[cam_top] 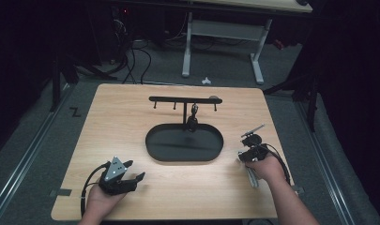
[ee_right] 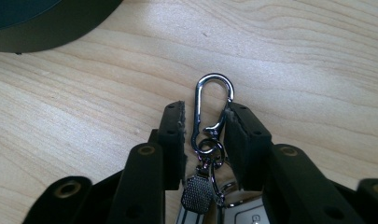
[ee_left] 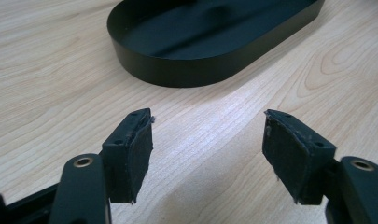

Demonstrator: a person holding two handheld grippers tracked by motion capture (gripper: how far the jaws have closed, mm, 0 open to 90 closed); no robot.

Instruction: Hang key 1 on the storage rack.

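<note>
Closing in on a key bunch (ee_right: 209,186) lying on the counter (cam_top: 131,140), right gripper (ee_right: 205,135) has its fingers (ee_right: 173,140) straddling the silver carabiner (ee_right: 213,109), seemingly not yet clamped. Left gripper (ee_left: 207,154) rests wide open, empty, near the black tray (ee_left: 186,56). Hook stand (cam_top: 184,100) already carries one item; pickup and hanging remain.

A light wooden table (cam_top: 131,140) with visible grain fills the middle of the high view. At its centre lies a black oval metal tray (cam_top: 184,144) bearing a T-shaped hook bar. Near the right edge lies a silver carabiner keyring with keys (ee_right: 210,126), flat on the wood.
</note>
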